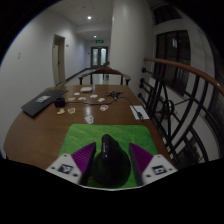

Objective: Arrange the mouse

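- The gripper (107, 165) is nearest, its two purple pads (82, 156) angled in toward a black mouse (107, 163) that sits between them.
- The pads seem to touch the mouse on both sides, so I judge the fingers clamped on it; the mouse's dark body hides the contact lines, so this is a reading, not a certainty.
- The mouse lies over a green mat (115, 137) on the wooden table (40, 135). I cannot tell whether it rests on the mat or is lifted just off it.
- Step in hand, as I judge it: the mouse is gripped and being carried or placed. The next move calls for setting it squarely on the mat and then parting the fingers without dragging it.
- Beyond the mat, small items (88, 103) lie scattered mid-table, too small to name.
- A laptop (44, 101) lies further off, well apart from the mouse.
- Chairs (175, 110) stand along the table's far side and end.
- Farthest is a corridor with a door (100, 58) at its end.
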A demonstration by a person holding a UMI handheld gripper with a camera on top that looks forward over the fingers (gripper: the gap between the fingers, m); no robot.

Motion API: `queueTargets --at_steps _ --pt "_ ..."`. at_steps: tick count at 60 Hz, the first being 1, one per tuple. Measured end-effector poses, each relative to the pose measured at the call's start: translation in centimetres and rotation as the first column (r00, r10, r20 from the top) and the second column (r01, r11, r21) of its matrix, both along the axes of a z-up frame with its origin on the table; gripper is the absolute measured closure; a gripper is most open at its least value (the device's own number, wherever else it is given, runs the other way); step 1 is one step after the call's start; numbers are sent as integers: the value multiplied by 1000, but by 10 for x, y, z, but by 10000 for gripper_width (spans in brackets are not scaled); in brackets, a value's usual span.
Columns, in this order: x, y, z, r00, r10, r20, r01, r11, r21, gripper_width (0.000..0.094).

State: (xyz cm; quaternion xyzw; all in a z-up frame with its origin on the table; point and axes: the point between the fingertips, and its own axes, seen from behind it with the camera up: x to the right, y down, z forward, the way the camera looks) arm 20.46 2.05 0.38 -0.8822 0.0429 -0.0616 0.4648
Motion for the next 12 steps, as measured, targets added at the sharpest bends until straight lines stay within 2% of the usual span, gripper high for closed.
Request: queueTargets --at_steps 4,6,12 --pt "1 -10 9 1000 12 9 -12 1000 8 58" --pt "2 -16 14 1000 15 12 -15 1000 19 99" --pt "-5 -43 35 999 33 -29 -31 998 54 85"
